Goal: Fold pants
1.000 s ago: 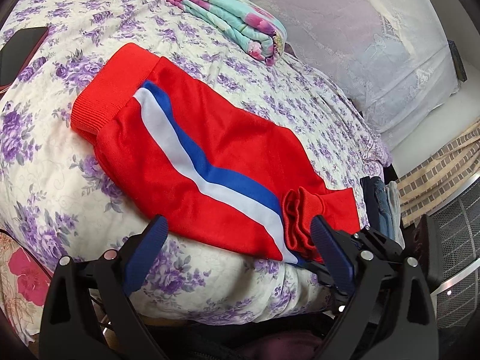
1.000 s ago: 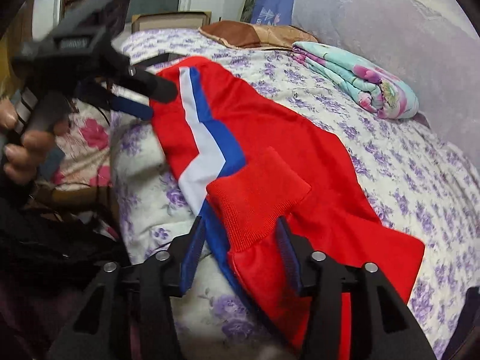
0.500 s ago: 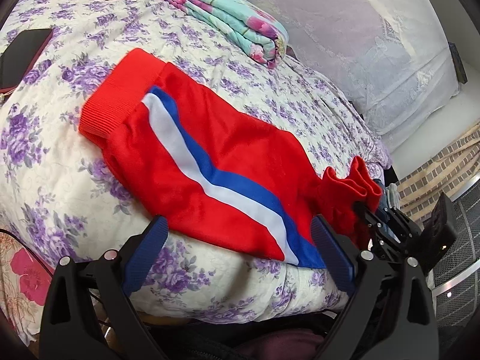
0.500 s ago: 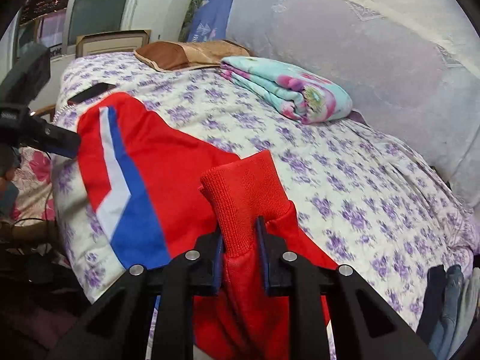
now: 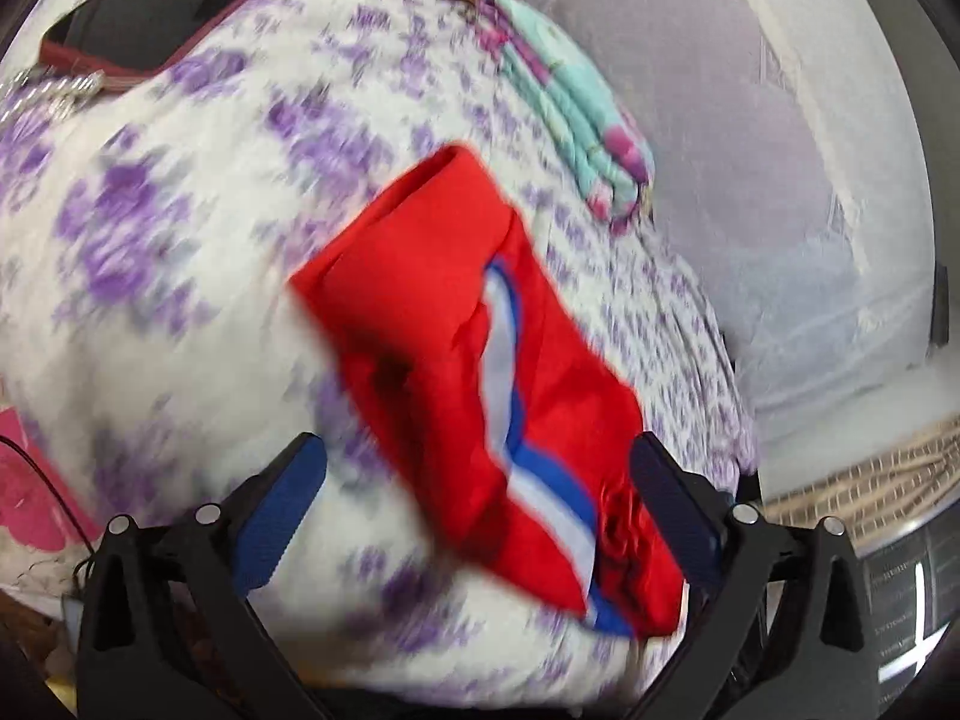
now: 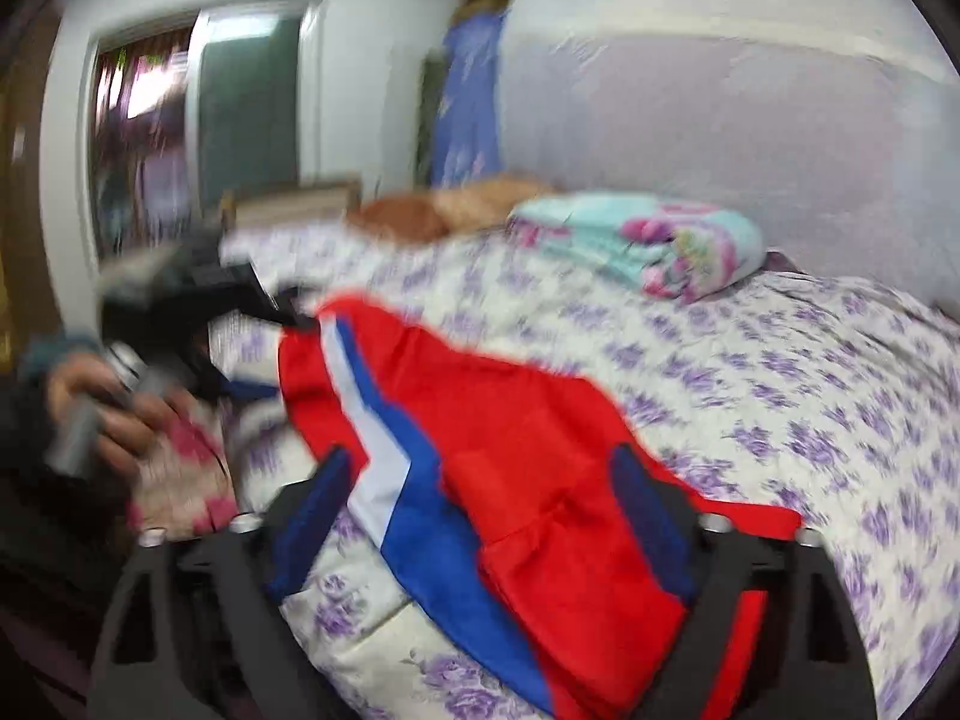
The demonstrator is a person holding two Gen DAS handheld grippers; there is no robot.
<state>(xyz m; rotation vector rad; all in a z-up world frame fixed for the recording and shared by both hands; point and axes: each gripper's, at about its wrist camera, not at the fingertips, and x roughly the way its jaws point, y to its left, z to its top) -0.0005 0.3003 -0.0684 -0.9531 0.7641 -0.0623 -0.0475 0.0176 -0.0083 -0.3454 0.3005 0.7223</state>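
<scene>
Two grippers are in play, and both stand spread with nothing pinched. My right gripper [image 6: 480, 516] has just been opening: the ribbed cuff lies loose between its blue pads, which do not press on it, so I read the fold-over as dropped and the release as done. My left gripper [image 5: 477, 489] has also been widening a little and hangs over the near edge of the red pants [image 5: 480, 372], cloth between its fingers but ungripped. The pants lie on the floral bedspread [image 5: 180, 240] straight ahead of both tools, the white and blue stripe [image 6: 384, 468] running away from my right pads toward the left gripper, which shows with the hand [image 6: 120, 414] holding it at the far left of the right wrist view. Both views are smeared by motion, so I cannot tell how squarely the folded layer sits. To do this step well, I would back the right tool away along its own pointing line, so that neither pad drags the cuff off the layer beneath. Then I would check that the edges match before taking a new hold. Knit cloth like this probably slides on itself, so a slow withdrawal matters. A dark phone [image 5: 150, 12] lies far ahead and left of my left tool, and a folded blanket [image 6: 648, 246] sits well beyond the pants; neither is in the way.
</scene>
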